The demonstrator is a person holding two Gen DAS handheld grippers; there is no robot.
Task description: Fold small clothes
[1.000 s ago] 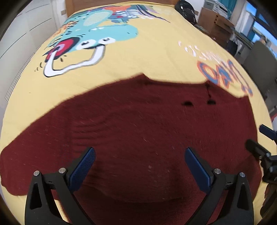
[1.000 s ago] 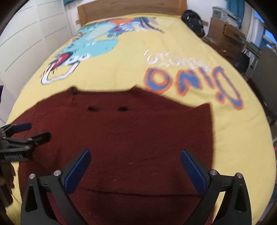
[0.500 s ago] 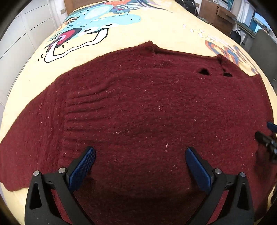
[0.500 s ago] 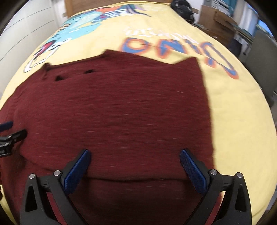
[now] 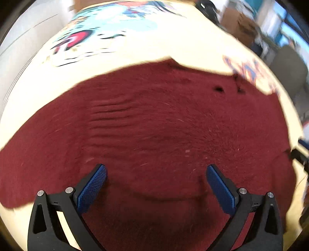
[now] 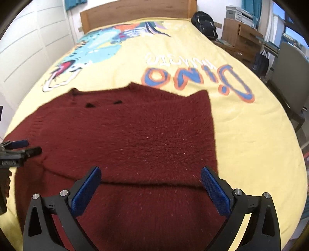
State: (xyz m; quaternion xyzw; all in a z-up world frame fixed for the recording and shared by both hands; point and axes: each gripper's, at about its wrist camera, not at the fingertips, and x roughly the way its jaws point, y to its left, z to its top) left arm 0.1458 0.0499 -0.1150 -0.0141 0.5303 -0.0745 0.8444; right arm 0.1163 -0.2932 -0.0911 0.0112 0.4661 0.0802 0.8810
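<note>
A dark red knitted garment (image 5: 158,135) (image 6: 135,139) lies spread on the yellow bedspread (image 6: 251,135), with a fold edge running across it near me. My left gripper (image 5: 156,179) hovers open over its left part, blue pads (image 5: 92,185) wide apart and nothing between them. My right gripper (image 6: 150,183) is open above the garment's right part, just over the fold edge. In the right wrist view the left gripper's fingertips (image 6: 29,148) show at the left edge. The right gripper's tip (image 5: 299,154) peeks in at the right of the left wrist view.
The bedspread (image 5: 173,38) carries a dinosaur print (image 6: 92,50) and coloured lettering (image 6: 197,77). A wooden headboard (image 6: 135,11) stands at the far end. A black backpack (image 6: 204,23), cardboard boxes (image 6: 241,36) and a grey chair (image 6: 291,81) stand to the right; white cupboard doors (image 6: 29,48) to the left.
Both cameras have pulled back and up from the garment after dipping close half a second ago. More of the bedspread shows again. Both grippers stay open.
</note>
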